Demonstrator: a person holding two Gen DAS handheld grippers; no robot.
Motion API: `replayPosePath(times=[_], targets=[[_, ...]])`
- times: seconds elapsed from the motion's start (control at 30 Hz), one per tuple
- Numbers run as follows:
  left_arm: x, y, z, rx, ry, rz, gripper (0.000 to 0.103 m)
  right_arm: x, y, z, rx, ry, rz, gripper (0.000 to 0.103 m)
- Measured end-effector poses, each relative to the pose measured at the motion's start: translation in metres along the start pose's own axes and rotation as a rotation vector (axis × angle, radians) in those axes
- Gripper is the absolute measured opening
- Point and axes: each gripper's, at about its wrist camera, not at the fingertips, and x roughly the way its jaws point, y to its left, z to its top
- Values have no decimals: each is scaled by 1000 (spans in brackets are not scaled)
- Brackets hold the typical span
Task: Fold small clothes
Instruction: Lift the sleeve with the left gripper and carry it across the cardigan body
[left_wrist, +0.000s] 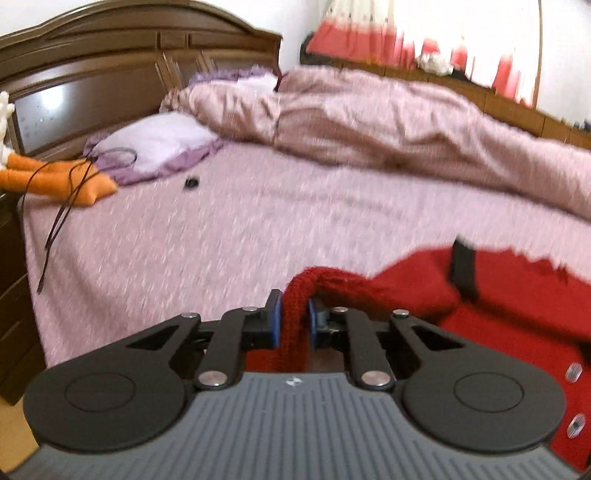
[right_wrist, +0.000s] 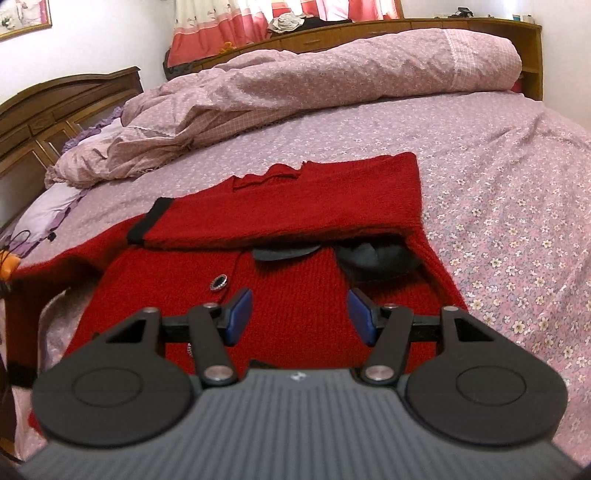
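Bed (right_wrist: 517, 229): red cardigan (right_wrist: 295, 206) spread at the near edge, one sleeve (right_wrist: 258, 225) already across the chest. Left gripper (left_wrist: 295, 319) clamped on a bunched knit fold, probably the other sleeve, view blurred; right gripper (right_wrist: 301, 314) hovers apart, empty. Thick, soft, stretchy knit; grip cuffs or hem.

My left wrist view is smeared with motion blur: the bedsheet (left_wrist: 221, 221) print runs into streaks and the quilt (left_wrist: 369, 122) folds look soft. The window behind the curtain (left_wrist: 424, 33) blows out to white at the top right, and the headboard (left_wrist: 55, 99) panel carries a pale glare patch. My right wrist view is sharp, evenly daylit, with soft shadows under the red sweater (right_wrist: 295, 206) sleeve. Both views bow strongly at the edges, corners darkening.
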Motion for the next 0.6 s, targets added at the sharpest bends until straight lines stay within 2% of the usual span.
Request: replayPosePath(times=[0.2, 0.33, 0.47, 0.6], targets=[[-14, -26, 45, -11, -103, -95, 16, -3, 4, -1, -32, -16, 9, 59], [-25, -61, 66, 22, -161, -186, 16, -4, 2, -2, -22, -22, 1, 59], [-34, -99, 75, 40, -171, -285, 16, -4, -2, -2, -8, -22, -8, 59], [-35, -139, 70, 66, -157, -354, 16, -4, -7, -4, 8, -22, -18, 59]])
